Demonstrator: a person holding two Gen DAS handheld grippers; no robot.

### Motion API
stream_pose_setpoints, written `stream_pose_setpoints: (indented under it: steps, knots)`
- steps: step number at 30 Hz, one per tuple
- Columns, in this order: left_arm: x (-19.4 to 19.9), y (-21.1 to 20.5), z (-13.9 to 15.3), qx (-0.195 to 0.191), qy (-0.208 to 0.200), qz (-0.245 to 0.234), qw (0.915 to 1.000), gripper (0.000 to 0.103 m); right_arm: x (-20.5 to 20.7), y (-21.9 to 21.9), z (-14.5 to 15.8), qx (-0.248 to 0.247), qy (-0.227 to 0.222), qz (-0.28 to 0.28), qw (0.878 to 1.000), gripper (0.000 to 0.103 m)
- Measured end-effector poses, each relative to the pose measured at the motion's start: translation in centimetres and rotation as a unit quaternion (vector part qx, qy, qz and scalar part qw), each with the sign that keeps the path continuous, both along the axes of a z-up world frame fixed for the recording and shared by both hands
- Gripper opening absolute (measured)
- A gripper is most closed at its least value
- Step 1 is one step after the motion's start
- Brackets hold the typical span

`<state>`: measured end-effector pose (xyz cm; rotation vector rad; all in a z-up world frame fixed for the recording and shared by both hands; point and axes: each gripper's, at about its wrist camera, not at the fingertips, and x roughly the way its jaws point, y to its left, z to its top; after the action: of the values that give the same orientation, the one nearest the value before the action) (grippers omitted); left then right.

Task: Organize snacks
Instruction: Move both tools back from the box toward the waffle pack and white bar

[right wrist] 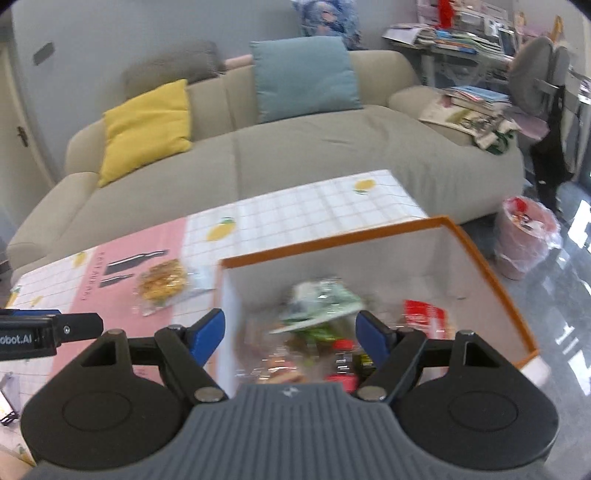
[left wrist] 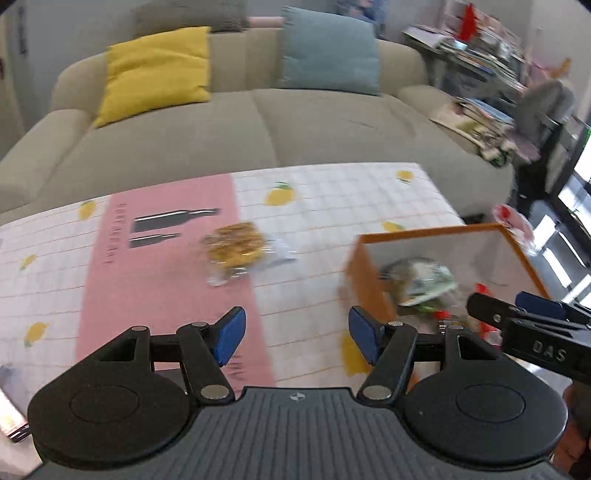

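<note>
With both the left claw [left wrist: 297, 334] and right claw [right wrist: 290, 332] apart and empty, the operator should centre one over the clear-wrapped yellow snack packet [left wrist: 236, 245] before lifting it into the orange box [right wrist: 484, 266].

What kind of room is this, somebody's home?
Most likely a home living room: a beige sofa with cushions behind a low table in a lemon-print cloth, and shelves piled with books and magazines.

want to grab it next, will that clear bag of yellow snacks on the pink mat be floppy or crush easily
The snack bag is thin crinkly clear film, so it will probably flop and feel light. Its yellow contents look brittle, so a hard squeeze may crush them. It lies flat, unlikely to roll.
</note>
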<state>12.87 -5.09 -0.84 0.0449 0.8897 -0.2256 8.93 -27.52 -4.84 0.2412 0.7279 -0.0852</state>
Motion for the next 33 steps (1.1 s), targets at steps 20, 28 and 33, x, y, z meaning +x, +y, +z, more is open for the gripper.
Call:
stream_pose_setpoints:
  steps: [20, 28, 33]
  knots:
    - [2.6, 12.0, -6.1, -0.029, 0.015, 0.095, 0.995, 0.075, 5.1, 13.1, -3.7, -0.073, -0.011, 0.139, 0.988, 0.071]
    - [5.7, 12.4, -8.7, -0.045, 0.03, 0.084, 0.995, 0.074, 8.6, 15.4, -6.8, -0.094, 0.016, 0.167, 0.981, 0.065]
    - [8.5, 11.4, -9.7, -0.048, 0.035, 0.068, 0.9959, 0.074, 11.1, 15.8, -8.5, -0.112, 0.036, 0.175, 0.978, 0.063]
